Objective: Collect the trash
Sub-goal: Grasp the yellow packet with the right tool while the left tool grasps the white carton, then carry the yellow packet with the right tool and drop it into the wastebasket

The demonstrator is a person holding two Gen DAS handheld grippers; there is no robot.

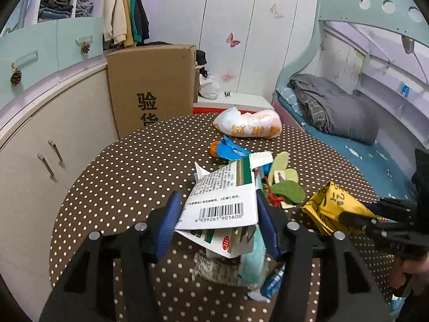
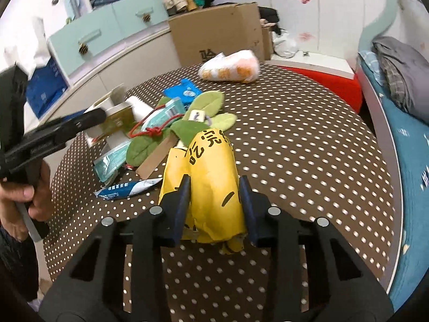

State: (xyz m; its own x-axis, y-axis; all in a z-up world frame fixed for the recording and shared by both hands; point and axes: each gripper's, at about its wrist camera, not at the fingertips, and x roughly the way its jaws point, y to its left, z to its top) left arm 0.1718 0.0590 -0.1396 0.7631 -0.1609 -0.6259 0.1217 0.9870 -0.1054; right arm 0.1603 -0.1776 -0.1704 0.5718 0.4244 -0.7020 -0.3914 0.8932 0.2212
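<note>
On the polka-dot table (image 1: 120, 166), my left gripper (image 1: 218, 214) clamps a light, crushable medicine carton (image 1: 222, 201) across its flat sides, while my right gripper (image 2: 214, 187) pinches a soft yellow paper wrapper (image 2: 211, 177) mid-body.

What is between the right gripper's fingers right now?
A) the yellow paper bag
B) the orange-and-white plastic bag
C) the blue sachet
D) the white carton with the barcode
A: in the right wrist view the right gripper has a pad on each side of the yellow paper bag.
</note>
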